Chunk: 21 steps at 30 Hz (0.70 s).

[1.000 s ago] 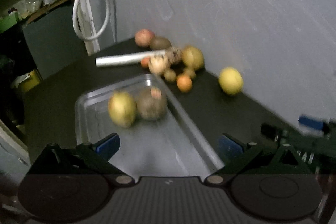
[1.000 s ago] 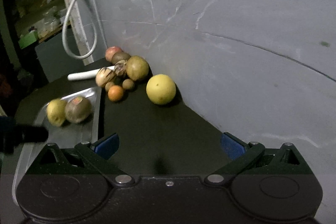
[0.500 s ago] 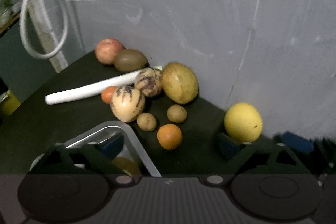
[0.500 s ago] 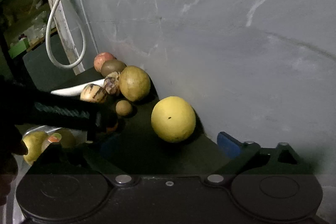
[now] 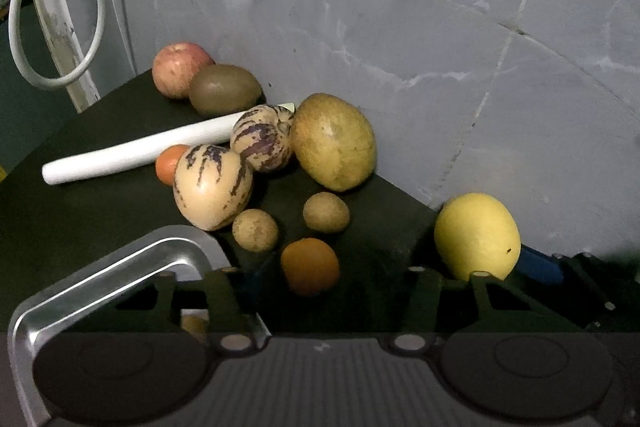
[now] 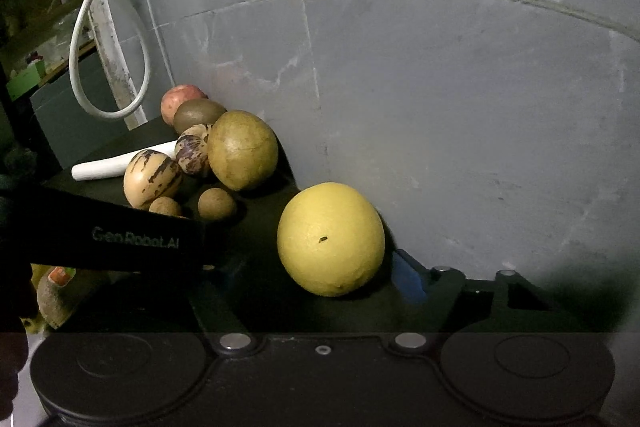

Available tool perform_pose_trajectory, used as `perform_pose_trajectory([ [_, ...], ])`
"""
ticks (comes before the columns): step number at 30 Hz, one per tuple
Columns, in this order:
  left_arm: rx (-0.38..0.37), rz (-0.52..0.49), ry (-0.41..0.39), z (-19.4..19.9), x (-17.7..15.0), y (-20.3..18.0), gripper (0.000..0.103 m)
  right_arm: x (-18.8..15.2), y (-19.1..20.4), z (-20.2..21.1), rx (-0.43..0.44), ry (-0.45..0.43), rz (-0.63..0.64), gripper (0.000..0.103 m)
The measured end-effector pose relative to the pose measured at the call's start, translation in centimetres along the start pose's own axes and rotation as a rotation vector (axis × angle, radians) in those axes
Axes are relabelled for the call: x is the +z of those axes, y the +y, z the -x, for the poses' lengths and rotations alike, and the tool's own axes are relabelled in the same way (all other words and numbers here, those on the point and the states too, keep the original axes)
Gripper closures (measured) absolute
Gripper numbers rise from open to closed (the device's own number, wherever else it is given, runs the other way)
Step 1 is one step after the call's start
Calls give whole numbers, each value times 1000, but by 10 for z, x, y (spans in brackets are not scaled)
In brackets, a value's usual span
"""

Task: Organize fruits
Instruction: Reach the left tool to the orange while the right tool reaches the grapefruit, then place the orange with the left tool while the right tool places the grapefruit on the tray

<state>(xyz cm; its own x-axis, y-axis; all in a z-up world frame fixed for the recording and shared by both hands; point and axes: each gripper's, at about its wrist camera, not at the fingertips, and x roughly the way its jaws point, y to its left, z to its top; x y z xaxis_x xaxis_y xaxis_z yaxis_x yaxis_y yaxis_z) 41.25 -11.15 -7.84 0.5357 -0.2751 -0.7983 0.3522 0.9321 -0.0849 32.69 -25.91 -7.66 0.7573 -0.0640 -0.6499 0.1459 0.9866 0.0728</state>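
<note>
A small orange [image 5: 310, 265] lies on the dark table between the fingers of my left gripper [image 5: 328, 279]. Its jaws are closing, and gaps still show on both sides of the fruit. A large yellow citrus [image 6: 330, 239] sits by the wall between the fingers of my right gripper [image 6: 320, 275]. Those jaws are closing too; the blue right pad [image 6: 408, 277] is close to the peel, and the left gripper's body partly hides the left finger. A metal tray [image 5: 120, 263] lies at lower left, with a brown stickered fruit [image 6: 52, 291] in it.
Against the grey wall lie an apple [image 5: 182, 69], a kiwi [image 5: 224, 89], two striped melons [image 5: 212, 187], a big greenish-brown fruit [image 5: 334, 143], two small brown fruits [image 5: 255, 229], another orange [image 5: 168, 163] and a white tube [image 5: 132, 151]. A cable loop [image 5: 56, 27] hangs at left.
Both grippers have moved forward and down toward the fruit pile. The tray slid to the lower left of the left wrist view. Both pairs of jaws have narrowed around their fruit.
</note>
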Motion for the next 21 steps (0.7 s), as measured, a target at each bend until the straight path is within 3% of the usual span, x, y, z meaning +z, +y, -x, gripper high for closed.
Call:
perform_pose_trajectory([
  [3, 2, 27, 6, -6, 2, 3, 60, 1, -1, -2, -8, -5, -13, 40],
  [6, -2, 67, 12, -9, 2, 7, 67, 1, -2, -4, -8, -12, -17, 41],
  [15, -6, 140, -21, -7, -5, 10, 69, -1, -1, -6, 2, -40, 3, 46],
  [21, -15, 183, -54, 13, -19, 4, 69, -7, -7, 3, 60, -44, 30, 46],
])
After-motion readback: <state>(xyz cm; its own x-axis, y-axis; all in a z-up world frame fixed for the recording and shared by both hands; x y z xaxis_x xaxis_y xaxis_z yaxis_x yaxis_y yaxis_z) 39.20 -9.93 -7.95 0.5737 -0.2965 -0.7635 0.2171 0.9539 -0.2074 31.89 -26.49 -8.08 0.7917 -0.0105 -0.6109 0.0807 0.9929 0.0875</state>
